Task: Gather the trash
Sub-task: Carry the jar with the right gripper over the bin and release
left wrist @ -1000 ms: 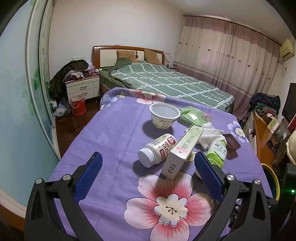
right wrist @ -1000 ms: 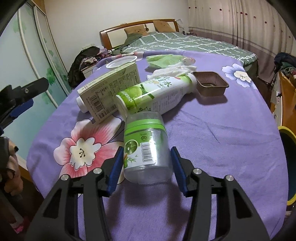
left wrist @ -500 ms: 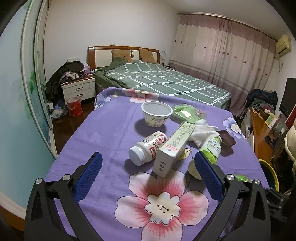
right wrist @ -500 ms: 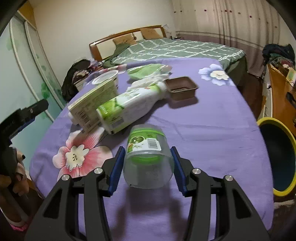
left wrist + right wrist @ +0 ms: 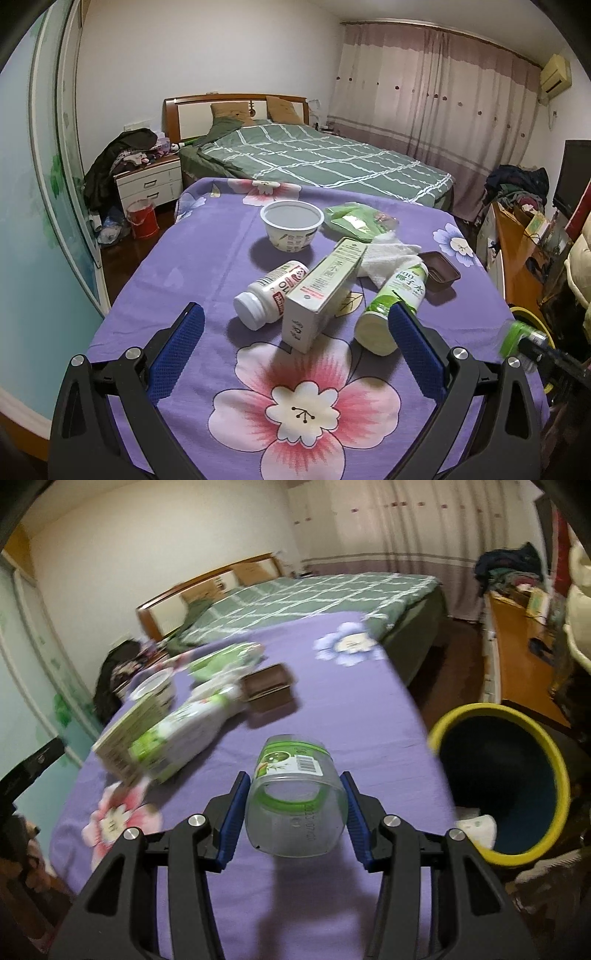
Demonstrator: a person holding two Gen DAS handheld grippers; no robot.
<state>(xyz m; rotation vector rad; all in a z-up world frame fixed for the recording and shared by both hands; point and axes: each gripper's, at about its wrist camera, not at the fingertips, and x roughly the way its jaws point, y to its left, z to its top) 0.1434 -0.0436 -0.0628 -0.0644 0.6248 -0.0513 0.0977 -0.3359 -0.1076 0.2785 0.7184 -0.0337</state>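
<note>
My right gripper (image 5: 293,805) is shut on a clear plastic jar with a green band (image 5: 295,794), held above the purple floral tablecloth (image 5: 351,709) near its right edge. The yellow-rimmed bin (image 5: 498,782) stands just to the right, on the floor. That jar (image 5: 517,338) shows at the right edge of the left wrist view. My left gripper (image 5: 295,347) hangs open over the cloth. Ahead of it lie a white pill bottle (image 5: 271,295), a carton (image 5: 325,291), a green-and-white bottle (image 5: 395,306), a white bowl (image 5: 291,225), a brown tray (image 5: 441,269), tissue (image 5: 388,258) and a green packet (image 5: 354,221).
A bed with a green checked cover (image 5: 314,158) stands behind the table. A nightstand (image 5: 149,181) piled with clothes and a red bucket (image 5: 142,218) are at the left. A wooden desk (image 5: 524,646) with clutter runs along the right wall.
My right gripper has carried the jar up and to the right, away from the pile and towards the yellow-rimmed bin, rolling as it went. The left gripper shifted slightly and stays open.
</note>
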